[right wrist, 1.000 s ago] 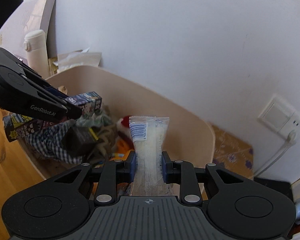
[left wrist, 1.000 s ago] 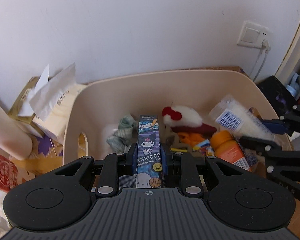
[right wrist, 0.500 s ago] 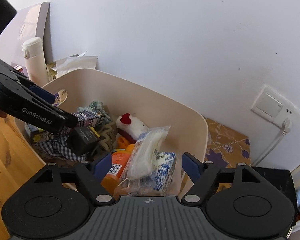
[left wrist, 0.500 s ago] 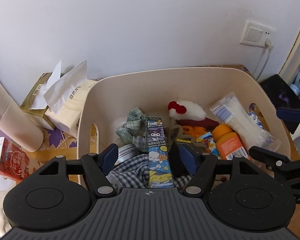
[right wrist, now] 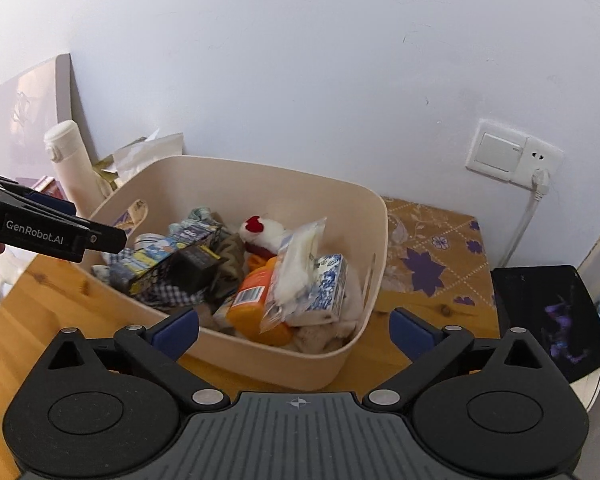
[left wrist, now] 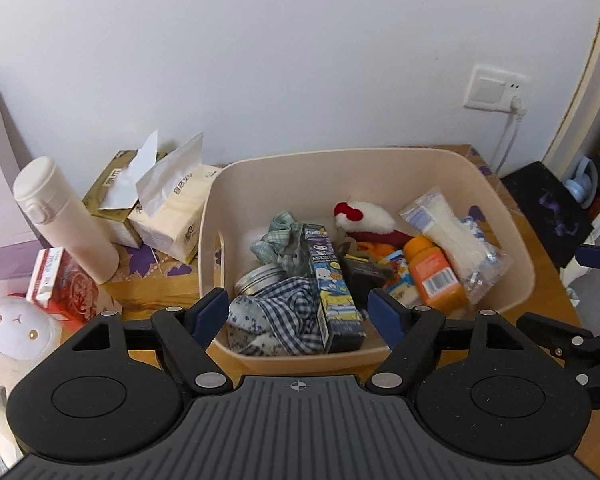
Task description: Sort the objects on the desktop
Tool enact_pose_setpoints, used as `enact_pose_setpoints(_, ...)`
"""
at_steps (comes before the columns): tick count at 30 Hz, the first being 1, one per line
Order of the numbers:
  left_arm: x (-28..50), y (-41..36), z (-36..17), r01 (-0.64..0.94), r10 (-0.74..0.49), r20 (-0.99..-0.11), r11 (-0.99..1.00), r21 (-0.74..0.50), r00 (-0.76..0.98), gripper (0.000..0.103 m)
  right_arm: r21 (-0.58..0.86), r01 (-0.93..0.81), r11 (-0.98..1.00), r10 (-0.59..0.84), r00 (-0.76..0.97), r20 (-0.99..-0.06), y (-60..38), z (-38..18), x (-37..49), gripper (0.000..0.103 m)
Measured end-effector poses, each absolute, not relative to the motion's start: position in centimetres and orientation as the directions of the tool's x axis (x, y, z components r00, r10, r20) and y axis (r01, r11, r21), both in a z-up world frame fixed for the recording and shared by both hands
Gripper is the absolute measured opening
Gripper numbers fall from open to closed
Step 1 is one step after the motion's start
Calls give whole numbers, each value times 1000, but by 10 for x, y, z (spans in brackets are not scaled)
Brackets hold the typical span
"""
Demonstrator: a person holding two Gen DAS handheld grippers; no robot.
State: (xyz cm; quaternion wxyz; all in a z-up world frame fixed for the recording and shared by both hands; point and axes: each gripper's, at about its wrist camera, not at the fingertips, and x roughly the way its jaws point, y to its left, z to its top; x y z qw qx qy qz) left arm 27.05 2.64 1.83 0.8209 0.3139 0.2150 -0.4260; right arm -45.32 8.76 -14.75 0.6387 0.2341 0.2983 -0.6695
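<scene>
The jaws of the left gripper (left wrist: 296,316) are found spread wide with nothing between them, held just above the near rim of the beige storage bin (left wrist: 512,240); the jaws of the right gripper (right wrist: 294,332) are likewise spread and empty, poised at the bin's near right corner. Both tools are judged to be standing clear of a drop-off, since the sorted objects lie loose inside the bin rather than in any grip. Directly beyond the left gripper, a cartoon-printed pencil-lead box (left wrist: 332,292) is seen lying lengthwise on a blue checked cloth (left wrist: 284,320), propped there because the bin floor is already crowded; part of its print reads "ANRIO CH". Beside it a round metal tin (left wrist: 258,278) and a green plaid scrunchie (left wrist: 276,236) are noted. Toward the right wall, a clear bag of white sticks (left wrist: 452,236) bearing a barcode label is laid across an orange bottle (left wrist: 434,272), also barcoded, and a blue-and-white tissue pack (right wrist: 328,284). A white plush with a red bow (left wrist: 364,220) rests at the back. On the left gripper's finger, "GenRobot.AI" is legible in the right wrist view. Outside the bin, a white flask (left wrist: 64,216) and tissue packs (left wrist: 168,208) with unreadable small print stand on the wooden desk (right wrist: 40,292), seemingly unsorted.
</scene>
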Motion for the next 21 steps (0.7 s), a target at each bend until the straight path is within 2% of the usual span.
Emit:
enact_pose_setpoints(4, 259, 46, 29, 841, -578, -615, 427, 332, 536, 81, -92, 996, -20, -715, -79, -695, 104, -136, -444, 103)
enact_pose_setpoints(15, 233, 106, 57, 848, -596, -605, 411, 335, 528, 82, -38, 992, -120, -724, -114, -680, 158, -111, -423, 103)
enact_pose_setpoints(21, 212, 147, 77, 842, -621, -571, 430, 326, 538, 82, -22, 990, -142, -723, -119, -680, 189, -86, -412, 103)
